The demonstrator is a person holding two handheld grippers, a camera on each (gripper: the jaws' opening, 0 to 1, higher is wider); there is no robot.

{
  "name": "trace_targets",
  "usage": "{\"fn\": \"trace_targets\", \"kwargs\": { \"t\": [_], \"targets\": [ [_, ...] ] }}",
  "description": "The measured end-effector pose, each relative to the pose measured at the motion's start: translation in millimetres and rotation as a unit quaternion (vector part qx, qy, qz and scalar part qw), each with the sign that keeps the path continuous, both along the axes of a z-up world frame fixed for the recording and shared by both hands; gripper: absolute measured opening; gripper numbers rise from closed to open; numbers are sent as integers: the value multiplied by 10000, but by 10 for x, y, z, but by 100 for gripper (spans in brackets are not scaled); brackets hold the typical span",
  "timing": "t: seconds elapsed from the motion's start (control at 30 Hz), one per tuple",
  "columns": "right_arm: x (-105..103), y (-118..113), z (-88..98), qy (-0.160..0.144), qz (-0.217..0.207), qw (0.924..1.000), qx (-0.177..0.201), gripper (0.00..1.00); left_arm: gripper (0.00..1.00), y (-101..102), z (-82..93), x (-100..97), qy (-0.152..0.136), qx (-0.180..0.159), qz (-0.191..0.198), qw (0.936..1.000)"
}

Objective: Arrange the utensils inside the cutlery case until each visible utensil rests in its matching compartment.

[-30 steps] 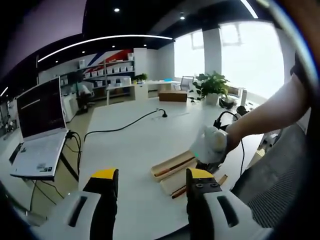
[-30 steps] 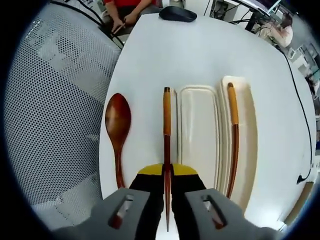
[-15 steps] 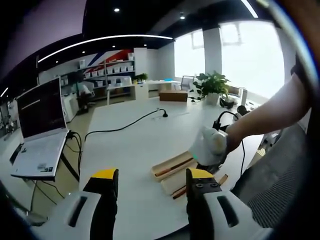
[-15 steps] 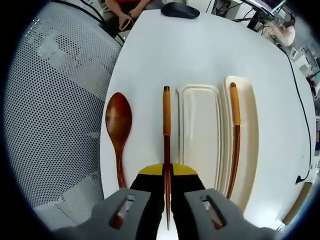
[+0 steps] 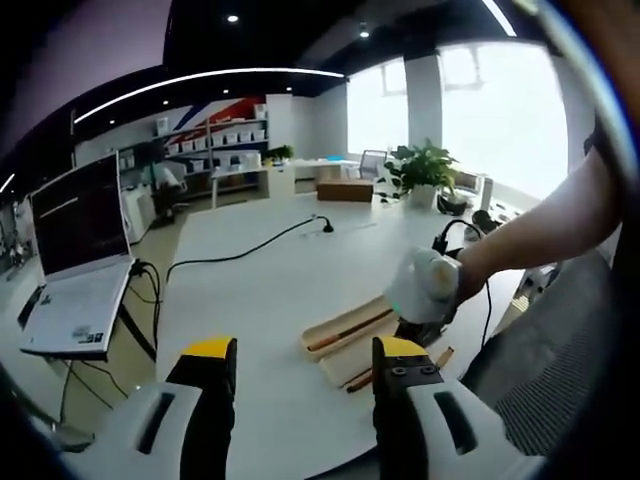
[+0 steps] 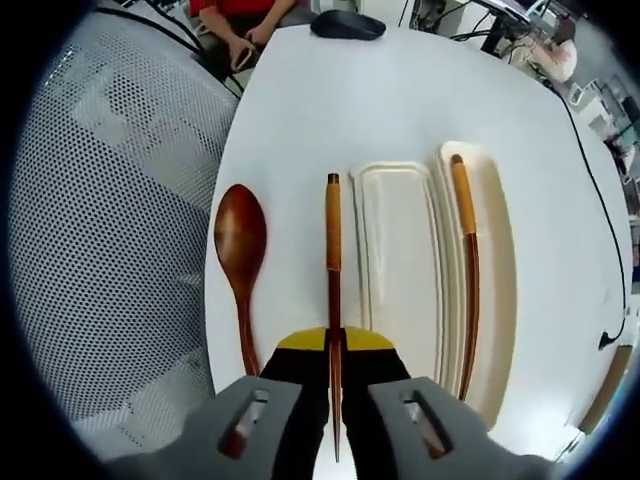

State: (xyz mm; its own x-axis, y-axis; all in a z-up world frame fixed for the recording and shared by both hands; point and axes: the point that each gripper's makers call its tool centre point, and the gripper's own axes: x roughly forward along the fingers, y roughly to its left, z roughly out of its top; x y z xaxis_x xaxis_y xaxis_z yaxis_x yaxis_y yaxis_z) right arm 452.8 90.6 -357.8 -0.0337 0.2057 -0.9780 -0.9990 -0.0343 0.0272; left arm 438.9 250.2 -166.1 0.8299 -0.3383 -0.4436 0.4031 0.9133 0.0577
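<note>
In the left gripper view, the left gripper (image 5: 300, 385) is hovering over the near part of the table (image 5: 260, 290) with its jaws spread wide and nothing between them. Beyond it the case (image 5: 345, 335) is lying near the table edge, with the right gripper (image 5: 425, 290), held on a person's forearm (image 5: 540, 235), hanging just above the case's near end. A laptop (image 5: 75, 265) is sitting well apart, off to the side.

In the right gripper view, the right gripper (image 6: 333, 355) is pointing down along the table, its jaws pinched narrow on a chopstick (image 6: 333, 270) that is lying outside the case, just beside its lid (image 6: 397, 270). A second chopstick (image 6: 466, 270) is already resting in the case's long tray (image 6: 495, 290). The spoon (image 6: 240, 260) is lying on the table beside the held chopstick, near the edge. By my reading, one of three utensils is placed; the held chopstick and the spoon are left.
</note>
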Motion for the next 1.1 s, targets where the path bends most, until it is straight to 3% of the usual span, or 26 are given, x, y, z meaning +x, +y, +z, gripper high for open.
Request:
{"fn": "trace_targets", "kwargs": {
  "t": [0.47,0.8,1.1],
  "targets": [
    [334,59,415,-346,-101,9986,391,0,56,-5,-5,-6,35,-24,5,10000],
    [544,84,473,-511,-50,9981,345,0,56,-10,-22,0,54,12,3,10000],
    [667,124,397,-519,-9,9983,251,0,56,-9,-31,2,78,53,2,10000]
  ]
}}
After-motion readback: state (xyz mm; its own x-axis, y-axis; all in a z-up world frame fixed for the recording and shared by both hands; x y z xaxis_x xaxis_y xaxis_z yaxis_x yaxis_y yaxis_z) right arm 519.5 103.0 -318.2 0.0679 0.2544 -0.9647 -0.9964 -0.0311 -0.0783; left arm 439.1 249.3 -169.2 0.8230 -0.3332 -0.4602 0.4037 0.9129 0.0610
